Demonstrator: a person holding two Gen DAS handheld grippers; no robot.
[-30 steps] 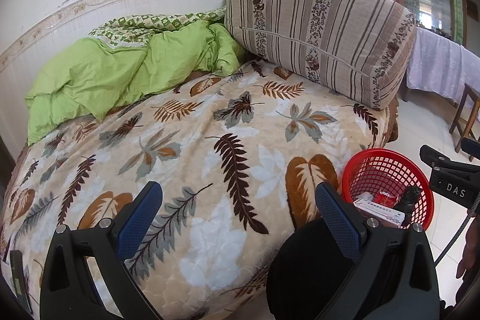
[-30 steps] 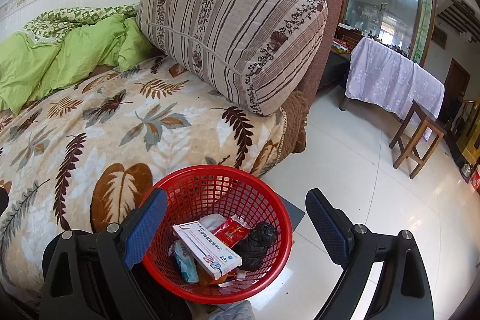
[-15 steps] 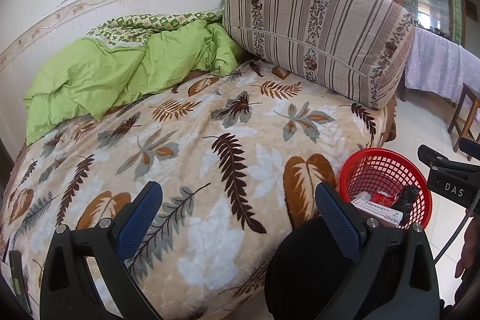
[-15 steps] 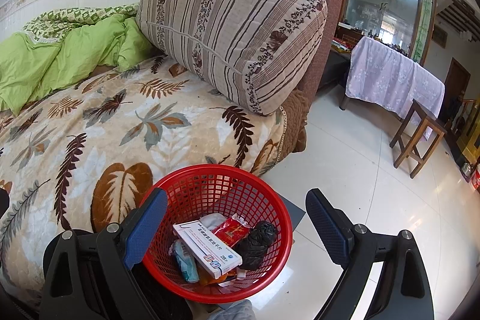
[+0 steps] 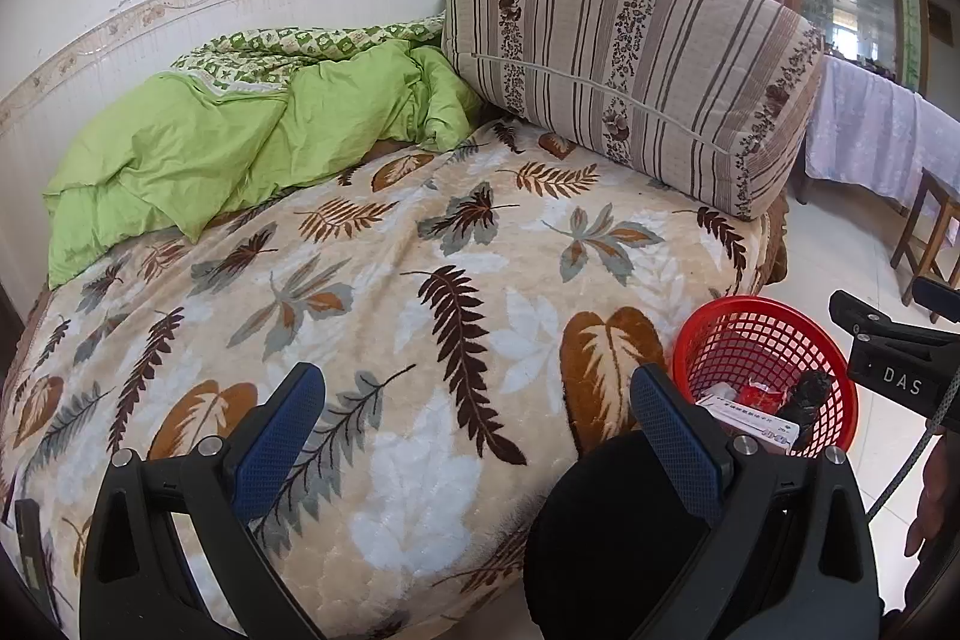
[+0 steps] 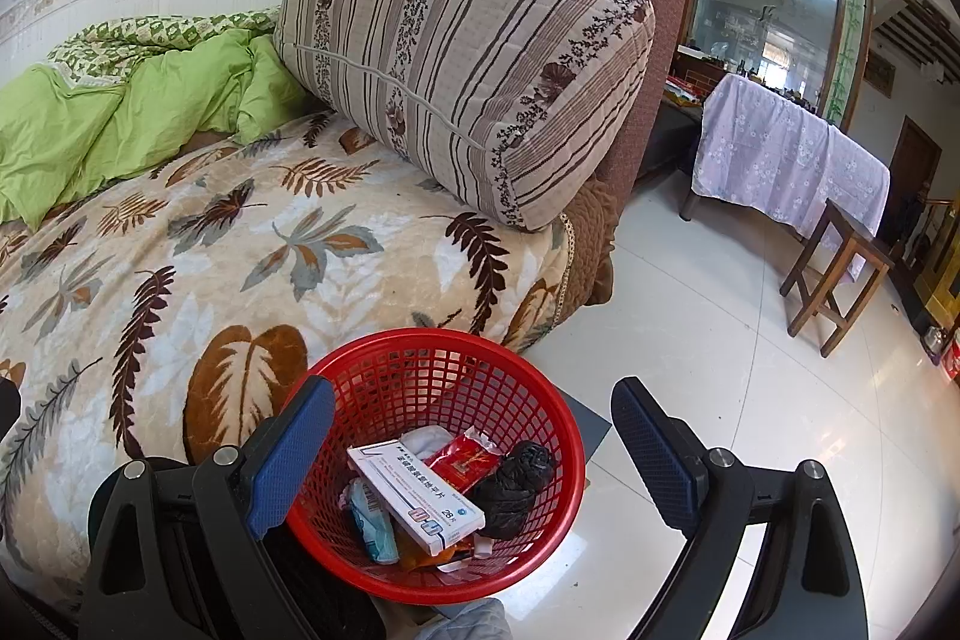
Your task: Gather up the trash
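Note:
A red mesh basket (image 6: pixel 543 382) stands on the floor beside the bed; it also shows in the left wrist view (image 5: pixel 750 328). It holds a white medicine box (image 6: pixel 414 496), a red wrapper (image 6: pixel 465 460), a crumpled black bag (image 6: pixel 516 481) and a blue-white packet (image 6: pixel 372 523). My right gripper (image 6: pixel 474 454) is open and empty, hovering just above the basket. My left gripper (image 5: pixel 480 436) is open and empty over the leaf-patterned blanket (image 5: pixel 384 292); no trash shows on the blanket.
A green duvet (image 5: pixel 240 142) and a striped bolster (image 5: pixel 630 64) lie at the back of the bed. A black round object (image 5: pixel 606 538) sits below the left gripper. A draped table (image 6: pixel 792 154) and wooden stool (image 6: pixel 840 268) stand on the tiled floor (image 6: pixel 690 316).
The left view has drifted very slightly; both grippers stay open and empty. The basket and its contents have not moved.

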